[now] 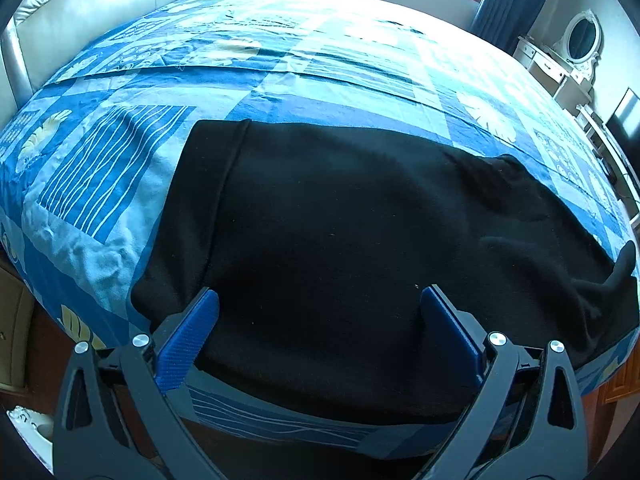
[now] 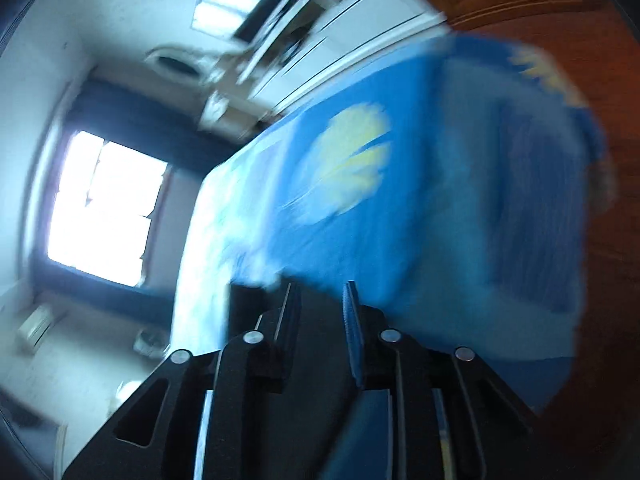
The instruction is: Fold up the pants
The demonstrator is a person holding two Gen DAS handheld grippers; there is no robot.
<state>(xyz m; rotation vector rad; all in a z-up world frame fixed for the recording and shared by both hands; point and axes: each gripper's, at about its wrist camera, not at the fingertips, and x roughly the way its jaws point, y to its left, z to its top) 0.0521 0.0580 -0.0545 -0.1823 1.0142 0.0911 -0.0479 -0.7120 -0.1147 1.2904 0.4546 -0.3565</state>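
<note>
1. We see the black pants point(image 1: 340, 240) lying on the bed point(image 1: 280, 80), on its blue patterned cover, near the edge closest to us. They fill the middle and the 3 o'clock side of the left wrist view.
2. Their long axis runs from 9 o'clock to 3 o'clock. A straight hemmed edge, maybe the waistband, faces 9 o'clock, and the wrinkled part goes to 3 o'clock; which end is which we cannot tell for sure.
3. Our left hand-held gripper point(image 1: 320, 308) stands wide open above the near edge of the pants and holds nothing.
4. Our right hand-held gripper point(image 2: 320, 300) has its jaws a little apart. Dark cloth shows between and below them, but the pads seem not to press on it. This view is much blurred.
5. Risk: the pants look already doubled, so a grip may catch only the top layer, and the fold then opens.
6. Risk: the near edge lies close to the bed's border, so a pull toward 6 o'clock may drag the pants off the bed.
7. Risk: the wrinkles at 3 o'clock may be folded in if they are not smoothed first.
</note>
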